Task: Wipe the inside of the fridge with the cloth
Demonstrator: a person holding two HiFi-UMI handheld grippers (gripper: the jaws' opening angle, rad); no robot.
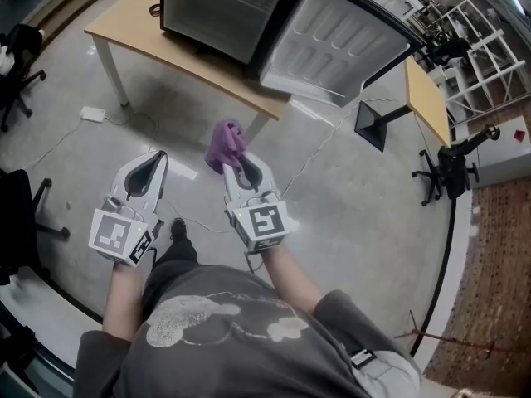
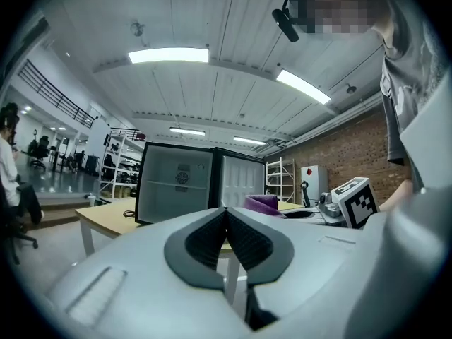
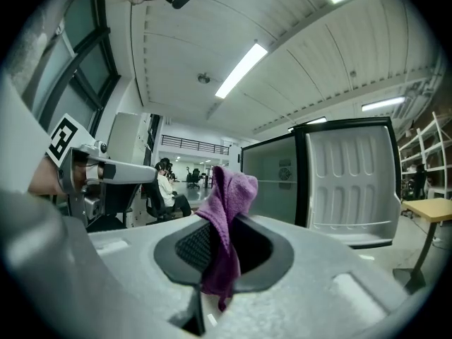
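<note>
The small black fridge [image 1: 217, 7] stands on the light wooden worktop [image 1: 141, 36] with its white-lined door swung open. In front of the fridge, clear of the worktop and above the grey floor [image 1: 348, 197], the right gripper [image 1: 238, 166] has its fingers [image 3: 189, 248] pinched on the crumpled purple cloth [image 3: 227, 203]. The cloth sticks up above the fingers and hangs down below them. Also facing the fridge, just beside the right gripper, the left gripper [image 1: 151, 164] grips nothing, and its fingers [image 2: 203, 242] meet at the tips.
</note>
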